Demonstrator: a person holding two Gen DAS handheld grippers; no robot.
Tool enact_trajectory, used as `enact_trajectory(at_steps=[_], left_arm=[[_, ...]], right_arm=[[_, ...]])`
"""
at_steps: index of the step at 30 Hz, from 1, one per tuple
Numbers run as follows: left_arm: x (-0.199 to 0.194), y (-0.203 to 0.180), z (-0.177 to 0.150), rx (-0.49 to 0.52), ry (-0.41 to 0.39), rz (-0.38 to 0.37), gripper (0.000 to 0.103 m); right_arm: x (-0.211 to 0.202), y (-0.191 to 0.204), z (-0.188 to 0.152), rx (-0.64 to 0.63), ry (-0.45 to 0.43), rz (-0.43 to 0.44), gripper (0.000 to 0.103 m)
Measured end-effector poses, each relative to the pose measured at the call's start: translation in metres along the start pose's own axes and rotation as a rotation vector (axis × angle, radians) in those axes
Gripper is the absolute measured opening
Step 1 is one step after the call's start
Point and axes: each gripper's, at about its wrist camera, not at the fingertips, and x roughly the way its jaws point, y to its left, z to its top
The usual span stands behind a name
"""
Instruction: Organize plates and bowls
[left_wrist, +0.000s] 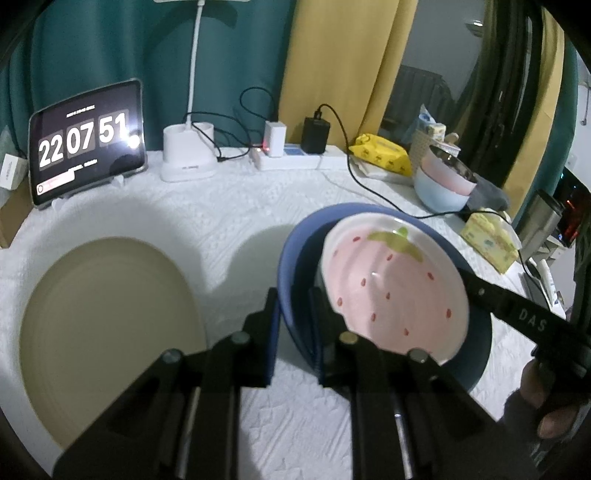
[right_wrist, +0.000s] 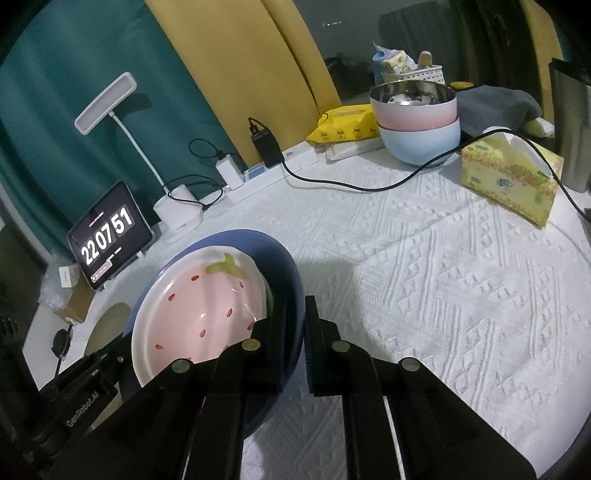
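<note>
A blue plate (left_wrist: 291, 258) carries a pink strawberry plate (left_wrist: 391, 288). My left gripper (left_wrist: 295, 314) is shut on the blue plate's left rim. My right gripper (right_wrist: 297, 325) is shut on the blue plate's right rim (right_wrist: 291, 280), and the strawberry plate (right_wrist: 207, 306) lies tilted in it. The right gripper's finger also shows in the left wrist view (left_wrist: 517, 310). The plates look held a little above the white tablecloth (right_wrist: 424, 295). A beige plate (left_wrist: 107, 325) lies on the cloth to the left. Stacked pink and light-blue bowls (right_wrist: 417, 122) stand at the back right.
A tablet clock (left_wrist: 86, 142), a desk lamp base (left_wrist: 188, 158) and a power strip with chargers (left_wrist: 295, 157) line the back edge. A black cable (right_wrist: 369, 184) crosses the cloth. A yellow tissue box (right_wrist: 509, 181) and a wipes pack (right_wrist: 343, 122) sit at the right.
</note>
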Motion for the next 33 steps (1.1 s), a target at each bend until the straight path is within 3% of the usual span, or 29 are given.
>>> enact_trajectory(at_steps=[33], left_arm=[[-0.030, 0.025, 0.003, -0.028, -0.050, -0.044, 0.013]], right_arm=[[-0.024, 0.041, 0.003, -0.045, -0.043, -0.030, 0.010]])
